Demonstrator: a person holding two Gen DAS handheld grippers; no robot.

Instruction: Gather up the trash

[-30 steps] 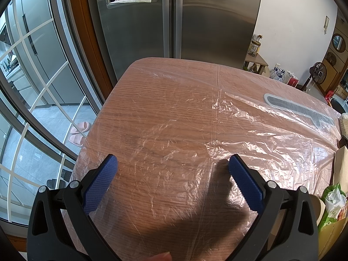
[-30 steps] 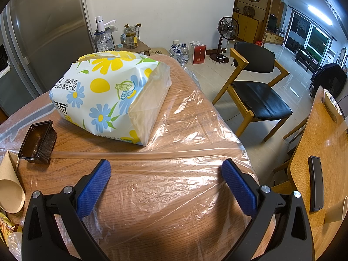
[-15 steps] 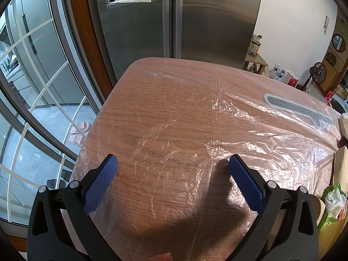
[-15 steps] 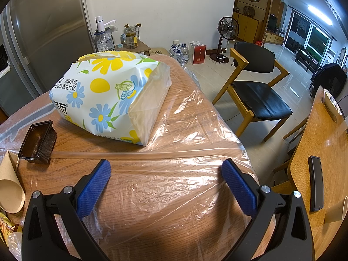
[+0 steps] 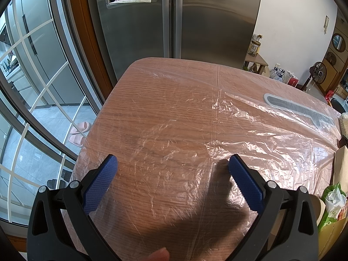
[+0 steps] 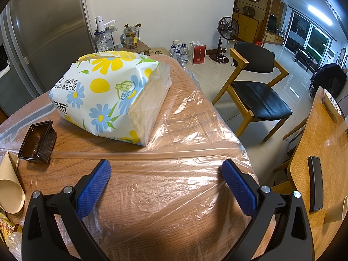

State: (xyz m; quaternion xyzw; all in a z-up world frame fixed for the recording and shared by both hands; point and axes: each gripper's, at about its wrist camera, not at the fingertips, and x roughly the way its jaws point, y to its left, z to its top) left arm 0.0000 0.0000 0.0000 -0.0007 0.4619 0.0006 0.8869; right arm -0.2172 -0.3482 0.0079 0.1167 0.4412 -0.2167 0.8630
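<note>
My left gripper (image 5: 173, 163) is open and empty above bare plastic-covered table (image 5: 165, 100). A green snack wrapper (image 5: 333, 204) lies at the right edge of its view. My right gripper (image 6: 166, 169) is open and empty over the table (image 6: 174, 217). To its left lie a black plastic tray (image 6: 38, 141), a brown paper cone (image 6: 9, 187) and a yellow wrapper (image 6: 8, 226) at the lower left edge. A flowered tissue pack (image 6: 108, 95) lies ahead of the right gripper.
A steel fridge (image 5: 178, 21) stands behind the table and a glass door (image 5: 32, 87) is at the left. A grey flat strip (image 5: 298, 108) lies under the plastic. A black-seated chair (image 6: 254, 91) and a second wooden table (image 6: 319, 152) with a remote (image 6: 315, 182) are at the right.
</note>
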